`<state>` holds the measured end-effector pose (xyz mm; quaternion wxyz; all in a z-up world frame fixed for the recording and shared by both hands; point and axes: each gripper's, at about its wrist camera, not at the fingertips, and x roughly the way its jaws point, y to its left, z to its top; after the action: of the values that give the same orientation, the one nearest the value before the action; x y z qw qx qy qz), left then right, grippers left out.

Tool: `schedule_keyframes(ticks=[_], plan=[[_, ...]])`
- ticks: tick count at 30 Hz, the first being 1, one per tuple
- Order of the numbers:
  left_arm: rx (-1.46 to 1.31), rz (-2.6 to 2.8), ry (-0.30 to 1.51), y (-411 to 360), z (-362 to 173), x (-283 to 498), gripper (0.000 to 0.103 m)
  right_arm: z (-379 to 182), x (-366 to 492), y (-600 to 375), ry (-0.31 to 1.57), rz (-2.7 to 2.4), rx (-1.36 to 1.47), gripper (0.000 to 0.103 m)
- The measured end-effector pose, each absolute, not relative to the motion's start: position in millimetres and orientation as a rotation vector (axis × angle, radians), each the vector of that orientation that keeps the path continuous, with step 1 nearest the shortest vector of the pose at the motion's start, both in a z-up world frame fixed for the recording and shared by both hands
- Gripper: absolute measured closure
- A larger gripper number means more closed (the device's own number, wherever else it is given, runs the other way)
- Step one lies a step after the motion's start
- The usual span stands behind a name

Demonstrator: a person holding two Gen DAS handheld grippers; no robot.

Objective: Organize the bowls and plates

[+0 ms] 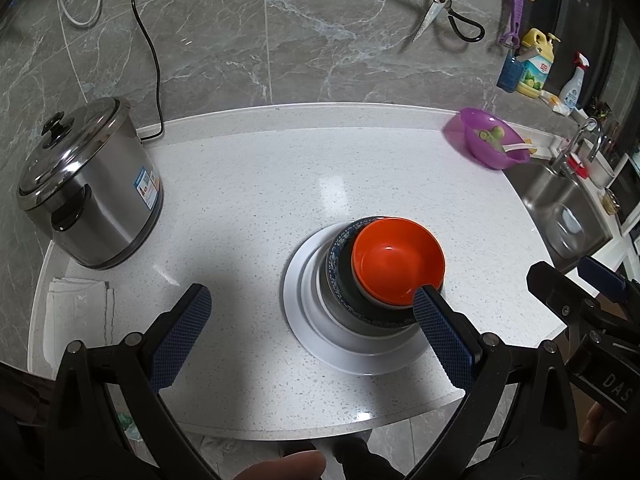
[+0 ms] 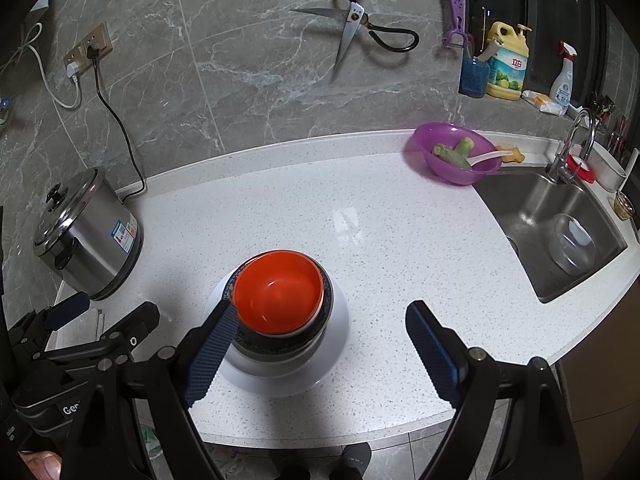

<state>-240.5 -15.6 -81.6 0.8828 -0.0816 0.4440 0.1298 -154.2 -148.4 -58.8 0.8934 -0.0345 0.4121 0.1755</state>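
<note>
An orange bowl point(image 1: 398, 262) sits nested in a dark blue-patterned bowl point(image 1: 340, 276), which stands on stacked white plates point(image 1: 320, 332) on the white counter. The same stack shows in the right wrist view: orange bowl point(image 2: 278, 292), dark bowl point(image 2: 280, 346), white plates point(image 2: 332, 344). My left gripper point(image 1: 312, 300) is open and empty, to the left of the stack; its right fingertip overlaps the orange bowl's near rim. My right gripper point(image 2: 320, 316) is open and empty, to the right of the stack; its left finger point(image 2: 212, 344) overlaps the bowls' near left side.
A steel rice cooker point(image 1: 88, 184) stands at the left with a folded cloth point(image 1: 76, 312) in front. A purple bowl point(image 2: 454, 152) with vegetables sits at the back right beside the sink point(image 2: 560, 232). Scissors point(image 2: 356, 28) hang on the wall. The counter's front edge is near.
</note>
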Motion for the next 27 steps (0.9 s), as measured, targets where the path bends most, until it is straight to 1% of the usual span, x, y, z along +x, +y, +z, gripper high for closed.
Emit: schedule_keyframes(ticks=[27], plan=[[-0.169,0.276,0.928,-16.3,-78.7,-238.6,0.002,-58.9,-153.6,-149.0,0.857,0.364,-0.070,0.015]])
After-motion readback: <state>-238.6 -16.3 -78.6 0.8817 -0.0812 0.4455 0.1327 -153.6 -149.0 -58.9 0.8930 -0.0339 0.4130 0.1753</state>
